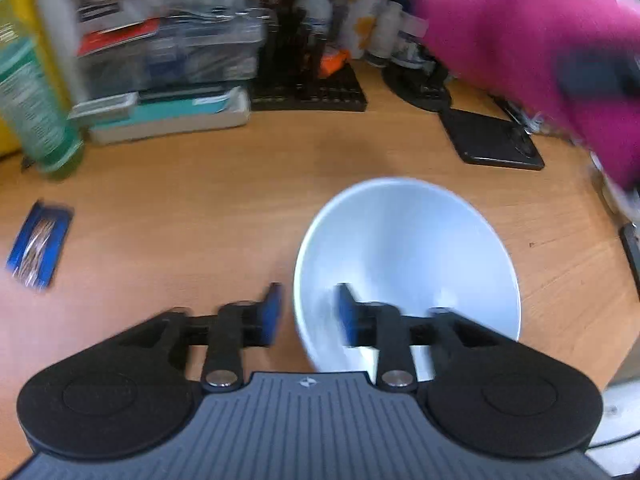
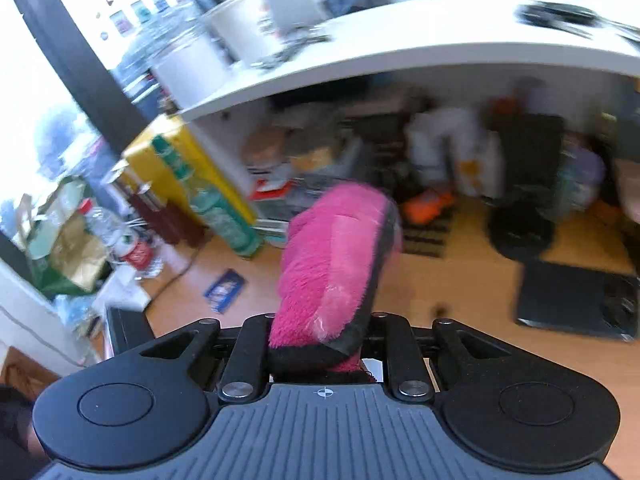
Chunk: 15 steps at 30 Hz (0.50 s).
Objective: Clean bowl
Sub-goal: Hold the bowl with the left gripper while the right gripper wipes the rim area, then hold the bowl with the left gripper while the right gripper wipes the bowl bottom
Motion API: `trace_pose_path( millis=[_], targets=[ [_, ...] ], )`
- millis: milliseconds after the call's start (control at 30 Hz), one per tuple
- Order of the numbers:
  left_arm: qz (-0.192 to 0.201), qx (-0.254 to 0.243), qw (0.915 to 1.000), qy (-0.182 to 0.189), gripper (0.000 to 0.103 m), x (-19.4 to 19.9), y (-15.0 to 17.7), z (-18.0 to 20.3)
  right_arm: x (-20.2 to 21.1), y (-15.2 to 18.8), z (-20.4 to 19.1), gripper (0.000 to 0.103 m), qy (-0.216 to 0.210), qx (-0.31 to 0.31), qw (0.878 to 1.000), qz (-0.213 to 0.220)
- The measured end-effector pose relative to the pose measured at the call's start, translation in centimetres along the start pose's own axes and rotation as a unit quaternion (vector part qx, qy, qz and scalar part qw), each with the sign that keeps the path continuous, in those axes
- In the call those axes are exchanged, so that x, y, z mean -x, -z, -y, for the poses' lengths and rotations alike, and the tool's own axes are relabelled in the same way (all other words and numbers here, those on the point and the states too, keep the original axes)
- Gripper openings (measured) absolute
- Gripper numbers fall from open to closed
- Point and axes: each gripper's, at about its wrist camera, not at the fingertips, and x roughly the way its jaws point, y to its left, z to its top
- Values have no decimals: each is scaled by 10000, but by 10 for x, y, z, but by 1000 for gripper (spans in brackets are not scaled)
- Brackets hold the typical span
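A white bowl sits tilted on the wooden table in the left wrist view. My left gripper is open and straddles the bowl's near left rim: one blue pad is inside the bowl, the other pad is outside, and a gap shows on both sides of the wall. A pink fluffy cloth with a dark edge stands up from my right gripper, which is shut on it. That cloth also shows blurred above and to the right of the bowl. The bowl is out of the right wrist view.
A green bottle stands at the far left, and a blue packet lies on the table. Stacked boxes, small bottles and a black ridged tray line the back. A flat black case lies behind the bowl.
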Motion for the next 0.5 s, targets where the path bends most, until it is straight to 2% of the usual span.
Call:
trace_pose_path(
  millis=[33,67,133,233,333,433,500],
  targets=[
    [53,-121,9999,-48,63,-5,-5,1,3,7,5,20,61,-43,10000,-29],
    [65,-195,9998,69,56,-13,-13,0,7,13,10,20,122,-86,9999,-58],
    [28,-32,9996,279,34,-19,-15,-3,12,26,16,20,205,-92,9996,-166],
    [36,238,9995,206,20,-17,-13,-3,17,39,11,20,171,95,9986,-491],
    [13,320,9994,160,18,-13,-5,0,16,43,2,20,174,458,9958,-774],
    [22,323,9995,61,19,-9,3,4,13,49,-16,20,10,946,9880,-1224],
    [18,311,9995,50,19,-7,3,4,9,49,-34,20,-317,1302,9810,-1401]
  ],
)
